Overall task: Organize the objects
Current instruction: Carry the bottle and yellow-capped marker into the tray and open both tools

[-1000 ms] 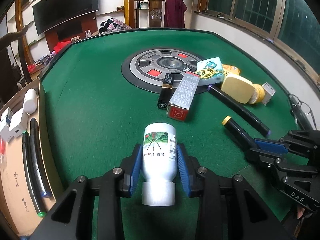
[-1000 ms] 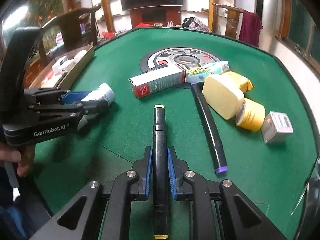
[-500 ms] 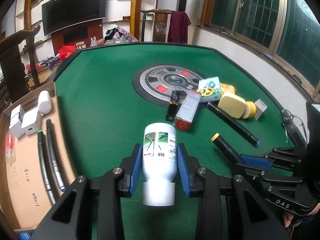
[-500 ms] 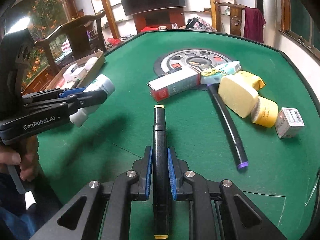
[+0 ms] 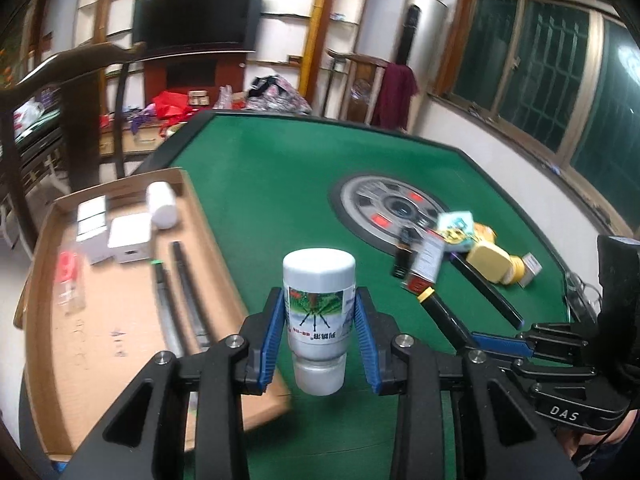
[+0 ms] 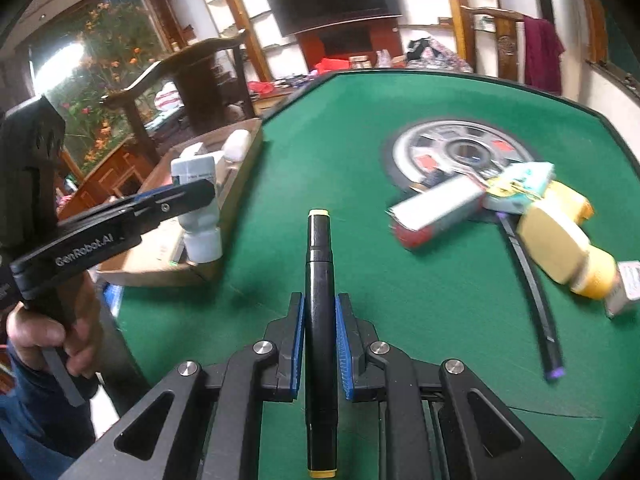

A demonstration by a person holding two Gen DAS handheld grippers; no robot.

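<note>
My left gripper (image 5: 319,322) is shut on a white bottle (image 5: 319,312) with a green label, held cap down in the air near the edge of a cardboard tray (image 5: 120,344). In the right wrist view the bottle (image 6: 196,208) hangs over the tray (image 6: 244,160). My right gripper (image 6: 320,340) is shut on a black marker (image 6: 320,280) with yellow ends, held above the green table (image 6: 360,168). That marker (image 5: 440,312) and the right gripper (image 5: 500,344) also show in the left wrist view.
The tray holds white boxes (image 5: 128,236), a white bottle (image 5: 161,204) and two dark pens (image 5: 180,300). On the table lie a red-ended box (image 6: 436,208), a long black marker (image 6: 532,292), yellow containers (image 6: 560,244), a teal pack (image 6: 520,184) and a round centre plate (image 6: 460,148).
Both grippers have lifted and swung left toward the cardboard tray, each keeping its grip. The bottle is now beside the tray's edge instead of over the green felt.
</note>
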